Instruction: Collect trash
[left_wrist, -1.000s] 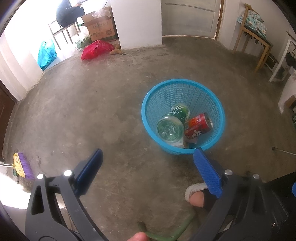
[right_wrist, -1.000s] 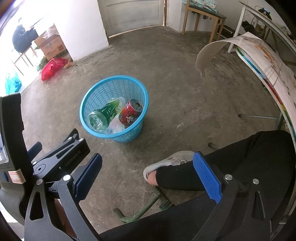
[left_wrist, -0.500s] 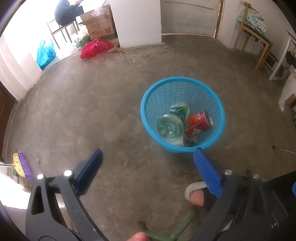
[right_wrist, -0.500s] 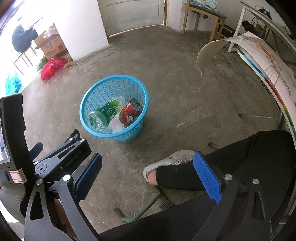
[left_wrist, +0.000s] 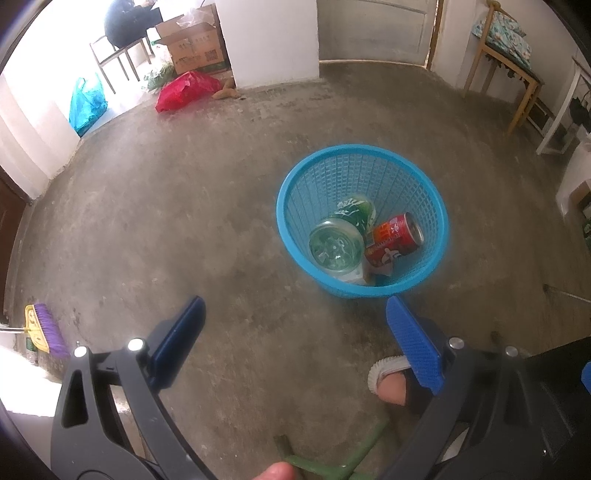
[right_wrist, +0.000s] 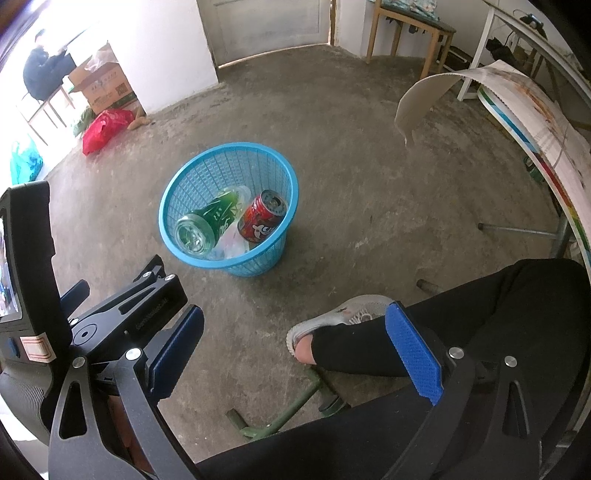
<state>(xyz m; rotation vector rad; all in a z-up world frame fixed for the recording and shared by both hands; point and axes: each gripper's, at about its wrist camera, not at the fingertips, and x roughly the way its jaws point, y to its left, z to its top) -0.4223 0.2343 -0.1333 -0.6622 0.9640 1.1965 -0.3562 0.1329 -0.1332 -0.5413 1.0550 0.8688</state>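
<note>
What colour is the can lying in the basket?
Red, with white markings. The can shows best in the right wrist view, beside the green bottle.

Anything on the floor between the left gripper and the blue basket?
Nothing: in the left wrist view, only bare concrete floor lies between the open left gripper and the blue plastic mesh basket.
</note>
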